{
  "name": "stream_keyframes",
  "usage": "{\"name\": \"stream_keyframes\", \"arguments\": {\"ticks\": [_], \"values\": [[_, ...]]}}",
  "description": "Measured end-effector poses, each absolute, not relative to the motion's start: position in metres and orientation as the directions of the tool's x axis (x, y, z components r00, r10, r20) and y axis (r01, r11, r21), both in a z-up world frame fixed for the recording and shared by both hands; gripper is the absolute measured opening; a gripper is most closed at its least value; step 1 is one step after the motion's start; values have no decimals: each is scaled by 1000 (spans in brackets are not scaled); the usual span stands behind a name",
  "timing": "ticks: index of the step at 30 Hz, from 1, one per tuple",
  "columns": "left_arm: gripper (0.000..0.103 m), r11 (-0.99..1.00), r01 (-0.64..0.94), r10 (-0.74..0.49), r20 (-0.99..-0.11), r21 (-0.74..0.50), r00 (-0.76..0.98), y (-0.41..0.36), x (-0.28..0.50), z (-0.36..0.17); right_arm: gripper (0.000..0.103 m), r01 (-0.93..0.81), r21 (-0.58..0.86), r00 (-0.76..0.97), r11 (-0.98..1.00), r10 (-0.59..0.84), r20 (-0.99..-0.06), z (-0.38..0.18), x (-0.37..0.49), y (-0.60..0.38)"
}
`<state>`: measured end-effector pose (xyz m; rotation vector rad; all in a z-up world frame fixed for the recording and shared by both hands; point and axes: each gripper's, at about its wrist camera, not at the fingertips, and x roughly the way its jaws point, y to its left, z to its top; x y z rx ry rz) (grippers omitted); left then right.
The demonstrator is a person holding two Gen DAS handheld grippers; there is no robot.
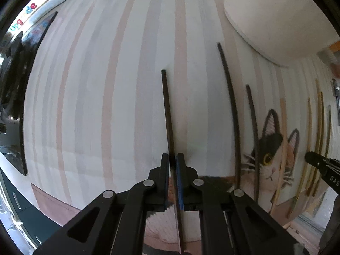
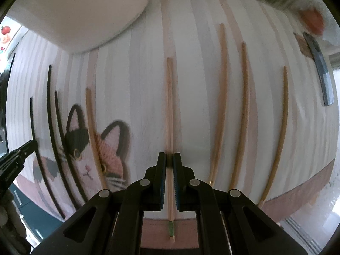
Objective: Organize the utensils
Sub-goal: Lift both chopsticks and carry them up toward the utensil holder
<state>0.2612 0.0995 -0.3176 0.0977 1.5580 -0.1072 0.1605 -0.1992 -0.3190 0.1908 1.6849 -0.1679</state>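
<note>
Jaws of the left gripper (image 1: 172, 157) pinch a dark chopstick (image 1: 167, 110) (right gripper (image 2: 169, 157) pinches a bamboo chopstick (image 2: 169, 110)).

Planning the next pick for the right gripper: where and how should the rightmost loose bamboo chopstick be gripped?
Grip the rightmost bamboo chopstick mid-shaft, from above, fingers on either long side. It lies flat on the striped mat, apart from its neighbours, so there looks to be room. The right gripper must first release its chopstick.
</note>
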Motion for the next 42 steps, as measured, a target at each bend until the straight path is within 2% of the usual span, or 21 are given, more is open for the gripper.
{"name": "stream_keyframes", "arguments": {"ticks": [6, 13, 26, 35, 42], "values": [[4, 993, 121, 8, -1000, 12, 29, 80, 250, -321, 7, 173, -61, -123, 983, -40, -992, -321, 158, -185], [3, 987, 160, 9, -999, 17, 49, 37, 244, -315, 7, 163, -38, -117, 986, -19, -993, -322, 161, -173], [3, 981, 194, 20, -999, 28, 46, 15, 257, -324, 9, 142, -82, -161, 986, -59, -985, -330, 203, -162], [3, 979, 199, 13, -993, 37, 118, 7, 243, -297, 7, 214, 2, -63, 977, 15, -998, -316, 192, -180], [3, 983, 181, 4, -978, 43, 209, 7, 236, -258, 7, 197, 13, 73, 980, -1, -997, -280, 189, -173]]}}
